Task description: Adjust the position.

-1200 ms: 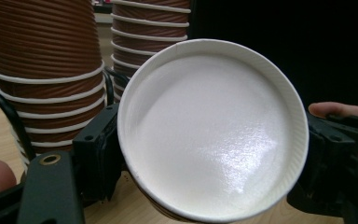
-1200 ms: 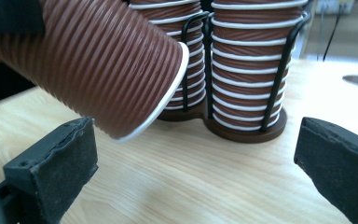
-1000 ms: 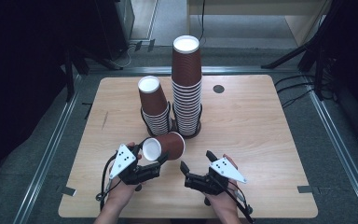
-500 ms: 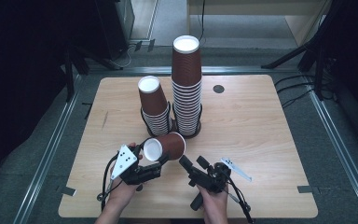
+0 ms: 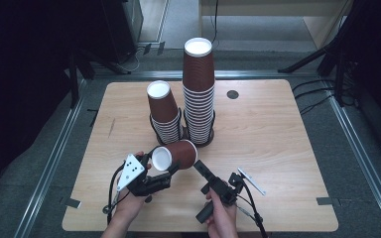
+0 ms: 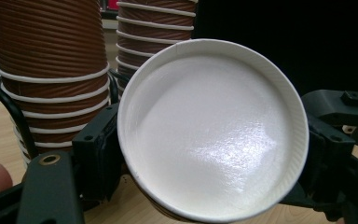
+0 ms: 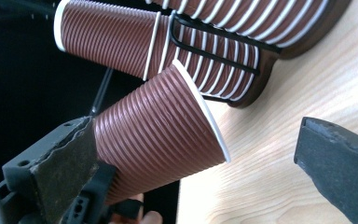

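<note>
My left claw [image 5: 164, 174] is squeezed tight on a brown paper cup [image 5: 174, 155]. The cup lies on its side in the air, near the front edge of the worktop [image 5: 287, 148], with its white bottom facing me. My right claw [image 5: 200, 167] is wide apart and holds nothing. It sits just beside the cup's open end.

Behind the cup stand a short stack of cups [image 5: 163, 111] and a tall stack of cups [image 5: 199, 91], each in a black wire holder.

I think the cup could get squashed, because paper is soft and I pinch it hard. It could also slip out if my right claw bumps it.

The cup hides my left claw's tips, so I cannot see just where they press.
</note>
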### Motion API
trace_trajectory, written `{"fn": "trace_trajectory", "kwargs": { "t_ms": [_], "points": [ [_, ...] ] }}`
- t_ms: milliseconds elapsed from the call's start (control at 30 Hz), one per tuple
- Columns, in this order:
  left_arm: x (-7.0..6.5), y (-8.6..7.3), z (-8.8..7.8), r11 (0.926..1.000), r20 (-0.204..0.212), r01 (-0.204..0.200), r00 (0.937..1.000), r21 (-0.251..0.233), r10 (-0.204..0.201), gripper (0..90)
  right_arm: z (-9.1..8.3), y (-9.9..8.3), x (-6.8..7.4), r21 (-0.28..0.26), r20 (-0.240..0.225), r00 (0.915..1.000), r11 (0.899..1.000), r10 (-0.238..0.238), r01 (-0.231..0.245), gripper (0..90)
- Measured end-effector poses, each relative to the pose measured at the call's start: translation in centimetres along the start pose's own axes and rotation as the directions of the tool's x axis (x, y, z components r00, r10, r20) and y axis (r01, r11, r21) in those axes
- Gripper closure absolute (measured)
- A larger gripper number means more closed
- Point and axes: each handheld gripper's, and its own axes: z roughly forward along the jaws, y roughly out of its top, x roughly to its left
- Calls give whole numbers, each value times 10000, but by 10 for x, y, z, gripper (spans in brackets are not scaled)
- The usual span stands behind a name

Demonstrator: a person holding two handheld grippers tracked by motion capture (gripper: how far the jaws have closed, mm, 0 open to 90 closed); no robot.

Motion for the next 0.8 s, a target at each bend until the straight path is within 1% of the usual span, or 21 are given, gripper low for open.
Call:
{"fn": "trace_trajectory", "kwargs": {
  "t_ms": [33, 100, 200, 233, 333, 400, 500, 633, 667, 733, 767, 800],
  "points": [
    [0, 0, 0, 10000, 10, 14, 10000, -7, -14, 221, 0, 0, 0, 0, -15, 9996, 9996, 286, -286, 0],
    [0, -1, 1, 10000, 17, -19, 10000, -33, 19, 221, 0, 0, 0, -10, -53, 9980, 9980, 632, -632, 0],
    [-2, -2, 1, 9999, 63, -39, 10000, -95, 40, 221, 3, -1, 0, 115, -181, 9894, 9896, 1439, -1437, 0],
    [-2, -2, 1, 9999, 76, -58, 10000, -103, 59, 221, 4, -1, 1, 208, -204, 9836, 9837, 1790, -1786, 0],
    [-4, -3, 2, 9999, 92, -107, 9999, -131, 109, 221, 7, -5, 1, 270, -300, 9709, 9712, 2377, -2369, 0],
    [-4, -3, 2, 9997, 99, -157, 9998, -162, 159, 221, 8, -7, 2, 361, -376, 9581, 9585, 2840, -2827, 0],
    [-5, -4, 2, 9996, 103, -166, 9998, -209, 168, 221, 10, -10, 4, 325, -455, 9435, 9445, 3281, -3269, 0],
    [-6, -5, 2, 9994, 144, -205, 9997, -276, 209, 221, 13, -13, 5, 472, -341, 9251, 9252, 3783, -3766, 0],
    [-6, -6, 2, 9994, 151, -209, 9997, -290, 213, 221, 15, -13, 3, 502, -305, 9171, 9170, 3974, -3957, 0],
    [-7, -6, 2, 9992, 175, -236, 9996, -316, 241, 221, 18, -14, 3, 549, -284, 9063, 9060, 4216, -4198, 0],
    [-7, -6, 2, 9991, 182, -267, 9995, -337, 273, 221, 19, -15, 2, 558, -261, 9026, 9021, 4298, -4279, 0],
    [-7, -6, 2, 9990, 206, -286, 9994, -351, 293, 221, 20, -15, 2, 545, -319, 8969, 8967, 4412, -4392, 0]
  ]
}}
